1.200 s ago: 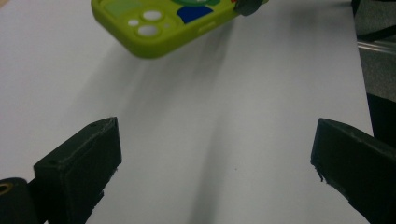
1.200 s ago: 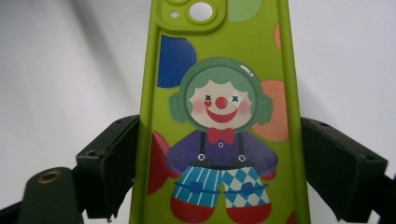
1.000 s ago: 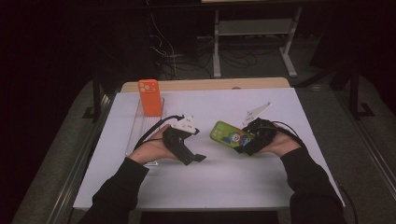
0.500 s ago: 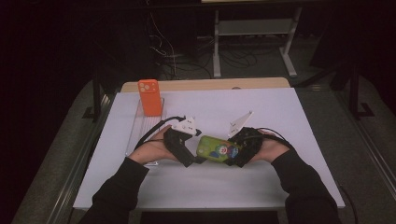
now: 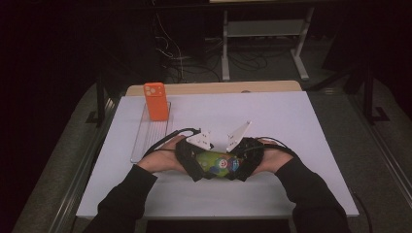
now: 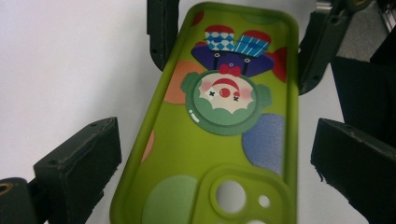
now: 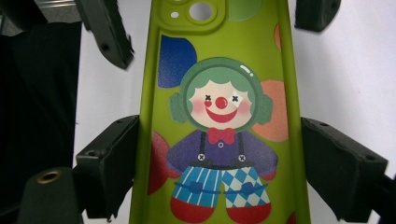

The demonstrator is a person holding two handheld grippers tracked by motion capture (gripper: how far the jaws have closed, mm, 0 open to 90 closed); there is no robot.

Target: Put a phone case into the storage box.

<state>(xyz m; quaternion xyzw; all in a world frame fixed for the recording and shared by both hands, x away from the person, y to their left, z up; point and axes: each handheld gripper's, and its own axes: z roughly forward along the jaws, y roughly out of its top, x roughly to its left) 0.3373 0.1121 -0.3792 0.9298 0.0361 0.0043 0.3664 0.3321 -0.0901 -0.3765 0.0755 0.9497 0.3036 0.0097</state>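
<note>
Orange phone (image 5: 156, 101) (high view).

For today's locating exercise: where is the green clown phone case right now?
In the high view the green case sits near the table's front middle, between the left gripper and right gripper, well in front of the orange phone.

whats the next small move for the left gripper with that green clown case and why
Probably close the left gripper on the green clown case. The case's camera end lies between its open jaws, which stand clear of both edges, while the right gripper already clamps the other end.
</note>
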